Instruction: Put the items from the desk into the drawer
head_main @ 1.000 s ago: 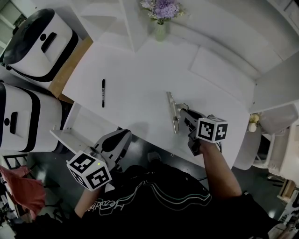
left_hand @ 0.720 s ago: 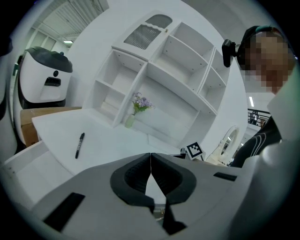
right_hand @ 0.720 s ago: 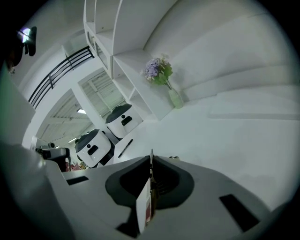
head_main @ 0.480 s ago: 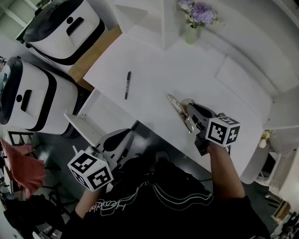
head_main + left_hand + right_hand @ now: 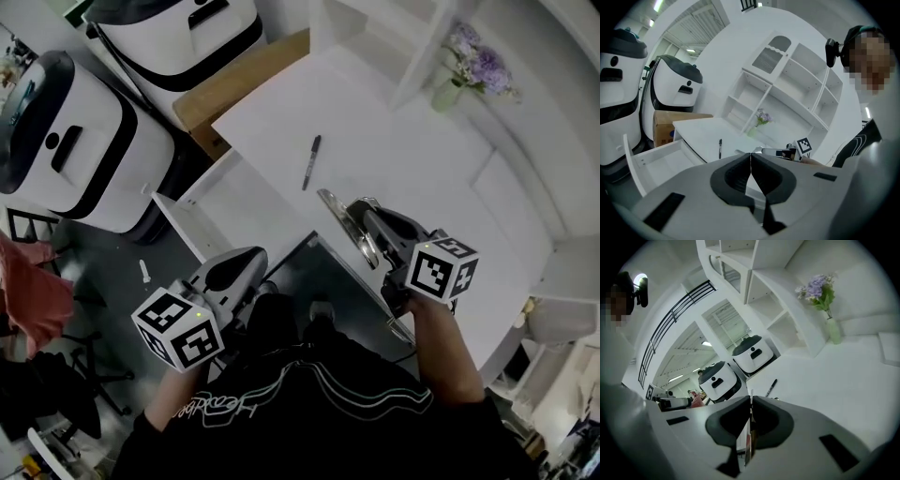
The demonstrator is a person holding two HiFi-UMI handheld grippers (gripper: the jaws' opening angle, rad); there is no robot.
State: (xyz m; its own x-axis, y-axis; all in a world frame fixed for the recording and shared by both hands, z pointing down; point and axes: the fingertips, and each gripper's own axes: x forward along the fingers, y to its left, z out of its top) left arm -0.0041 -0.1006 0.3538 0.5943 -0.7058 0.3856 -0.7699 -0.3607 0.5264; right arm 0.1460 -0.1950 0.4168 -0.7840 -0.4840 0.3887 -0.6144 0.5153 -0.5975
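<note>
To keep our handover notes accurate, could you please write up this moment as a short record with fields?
desk: white, with a pen and a vase on it
pen: black, lying flat on the desk, untouched
drawer: pulled open at the desk's left side
right claw: shut on a thin metal item, near the desk's front edge
left claw: shut, nothing between its jaws, close to the drawer
vase: upright at the far side of the desk, holding purple flowers
</note>
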